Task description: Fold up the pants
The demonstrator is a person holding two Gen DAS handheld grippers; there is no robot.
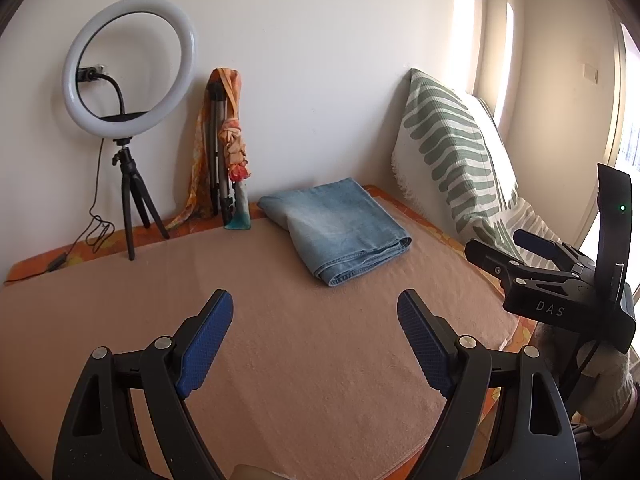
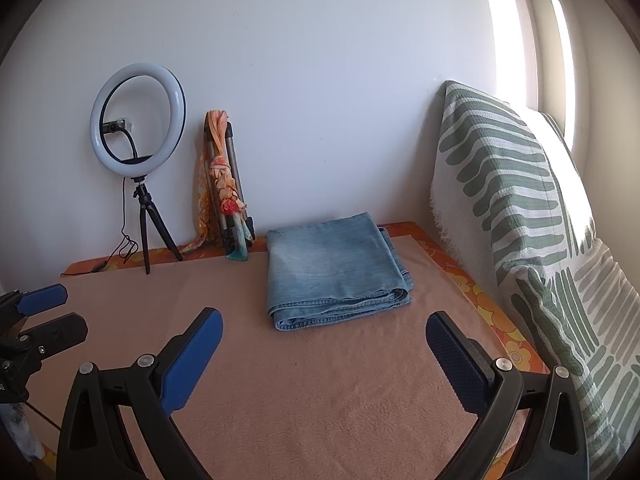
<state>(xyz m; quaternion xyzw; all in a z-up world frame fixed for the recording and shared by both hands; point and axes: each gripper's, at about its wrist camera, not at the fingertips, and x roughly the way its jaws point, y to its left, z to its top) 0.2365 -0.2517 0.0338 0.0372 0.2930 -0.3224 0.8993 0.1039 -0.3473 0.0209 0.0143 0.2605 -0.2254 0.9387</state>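
A: Left wrist view first. What's the room like?

B: A white wall at the back, sun coming in on the right. A bed covered by a peach blanket fills the view. A ring light stands on a small tripod at the far left, a folded tripod with a scarf tied on leans on the wall, and a green-striped pillow is propped on the right.

A: And the pants?

B: The pants lie far back on the blanket, near the wall, already folded into a thick stack, hems toward us.

A: The left gripper?

B: The left gripper hangs over bare blanket, jaws wide apart and empty. The pants are ahead of it and slightly to the right, well apart. The right gripper shows at the right edge; from here I cannot tell how its jaws stand.

A: Right wrist view?

B: Same wall. The pants sit straight ahead, between its fingers in line but near rather than touching. The right gripper is also spread wide, holding nothing. The left gripper pokes in at the left.

A: How would the denim handle?

B: I'd judge it fairly heavy and stiff for cloth, not slippery, not fragile. Layers could slide apart, so I'd pinch the whole stack at the near hem corners, one gripper each.

A: Progress?

B: It looks finished, or nearly so.
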